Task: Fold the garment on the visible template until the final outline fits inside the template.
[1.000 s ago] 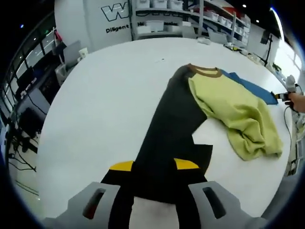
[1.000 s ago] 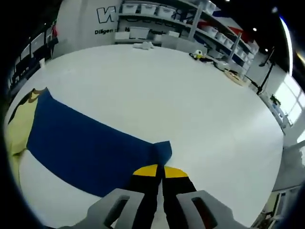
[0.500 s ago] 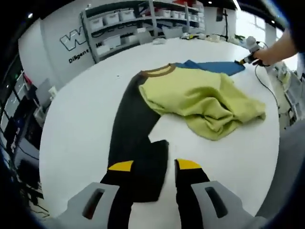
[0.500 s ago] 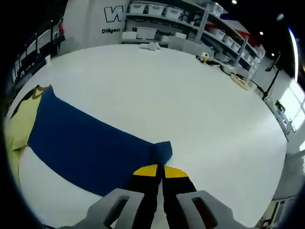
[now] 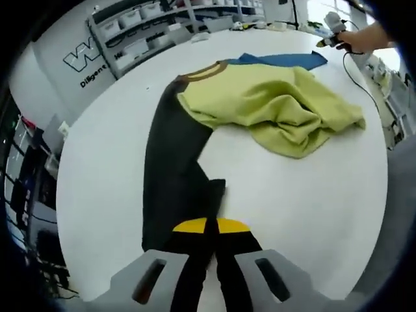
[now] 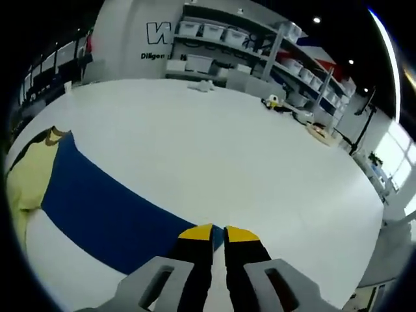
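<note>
Shirt (image 5: 260,107) looks soft and limp; left tongs (image 5: 207,225) pinch its dark sleeve end (image 5: 170,175), right tongs (image 6: 218,234) its blue sleeve end (image 6: 104,211). We favour hems.

A large round white table (image 6: 214,156) is carrying a few stray items along its far edge: a small pale bundle (image 6: 203,86) is lying near the far rim, and a small yellow-and-white object (image 6: 274,101) is sitting further along that rim, just beside some light clutter (image 6: 317,132) at the far right edge. Beyond the table, shelving (image 6: 240,32) is holding rows of white bins. A white wall panel (image 5: 78,62) is showing dark lettering. Dark desks with equipment (image 5: 26,195) are standing off the table's left edge.
</note>
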{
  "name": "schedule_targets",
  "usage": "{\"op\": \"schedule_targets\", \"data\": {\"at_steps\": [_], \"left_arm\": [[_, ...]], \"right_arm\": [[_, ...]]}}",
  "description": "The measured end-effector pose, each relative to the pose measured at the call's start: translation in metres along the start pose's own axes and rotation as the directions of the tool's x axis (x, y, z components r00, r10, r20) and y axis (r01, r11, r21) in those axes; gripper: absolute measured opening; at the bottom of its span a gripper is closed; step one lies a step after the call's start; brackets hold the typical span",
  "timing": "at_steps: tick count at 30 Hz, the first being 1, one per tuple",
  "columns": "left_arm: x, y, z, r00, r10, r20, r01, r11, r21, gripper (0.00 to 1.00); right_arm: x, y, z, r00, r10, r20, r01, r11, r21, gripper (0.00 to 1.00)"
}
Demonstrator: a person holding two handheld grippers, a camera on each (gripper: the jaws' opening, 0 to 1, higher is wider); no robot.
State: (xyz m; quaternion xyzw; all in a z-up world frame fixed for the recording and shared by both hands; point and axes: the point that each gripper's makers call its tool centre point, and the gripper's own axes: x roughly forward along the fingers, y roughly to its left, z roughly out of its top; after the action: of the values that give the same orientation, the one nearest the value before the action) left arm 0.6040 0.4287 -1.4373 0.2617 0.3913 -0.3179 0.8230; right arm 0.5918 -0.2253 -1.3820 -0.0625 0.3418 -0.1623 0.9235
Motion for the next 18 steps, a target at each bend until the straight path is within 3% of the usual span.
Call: {"op": "schedule_targets", "data": {"at_steps": [1,4,7,9,11,12,13,14,16,18], "left_arm": [[-0.005,0.001,0.001,0.999,-0.008,0.032,0.009,0.999,-0.031,0.05],[-0.017,0.013,-0.006,0.999,0.028,0.044,-0.021,0.988,-0.151,0.18],[-0.031,0.028,-0.016,0.994,0.066,0.081,-0.037,0.949,-0.314,0.19],[-0.033,0.036,-0.028,0.994,0.095,0.057,-0.067,0.926,-0.372,0.21],[-0.035,0.044,-0.048,0.992,0.123,-0.016,-0.115,0.871,-0.477,0.27],[-0.036,0.046,-0.049,0.991,0.137,0.003,-0.112,0.825,-0.555,0.29],[-0.036,0.045,-0.050,0.991,0.131,0.012,-0.098,0.799,-0.593,0.29],[-0.035,0.040,-0.049,0.994,0.103,0.032,-0.056,0.748,-0.661,0.29],[-0.031,0.033,-0.046,0.995,0.080,0.056,-0.014,0.686,-0.727,0.32],[-0.028,0.026,-0.042,0.996,0.060,0.063,0.010,0.642,-0.767,0.33]], "right_arm": [[0.000,0.008,0.004,1.000,0.024,0.007,-0.024,1.000,0.000,0.00],[0.002,0.026,0.013,0.997,0.071,0.036,-0.070,0.997,-0.015,0.00],[0.003,0.040,0.014,0.995,0.093,0.038,-0.092,0.996,-0.016,0.00],[0.003,0.051,0.015,0.993,0.114,0.042,-0.113,0.993,-0.020,0.01],[0.003,0.062,0.014,0.990,0.137,0.044,-0.136,0.991,-0.019,0.01],[0.002,0.068,0.015,0.987,0.152,0.048,-0.151,0.988,-0.021,0.02],[0.001,0.073,0.016,0.985,0.162,0.053,-0.161,0.987,-0.028,0.02],[0.000,0.079,0.017,0.983,0.175,0.058,-0.173,0.984,-0.033,0.03],[-0.003,0.091,0.021,0.976,0.207,0.073,-0.205,0.978,-0.038,0.04],[-0.005,0.099,0.022,0.972,0.223,0.075,-0.220,0.974,-0.052,0.06]]}}
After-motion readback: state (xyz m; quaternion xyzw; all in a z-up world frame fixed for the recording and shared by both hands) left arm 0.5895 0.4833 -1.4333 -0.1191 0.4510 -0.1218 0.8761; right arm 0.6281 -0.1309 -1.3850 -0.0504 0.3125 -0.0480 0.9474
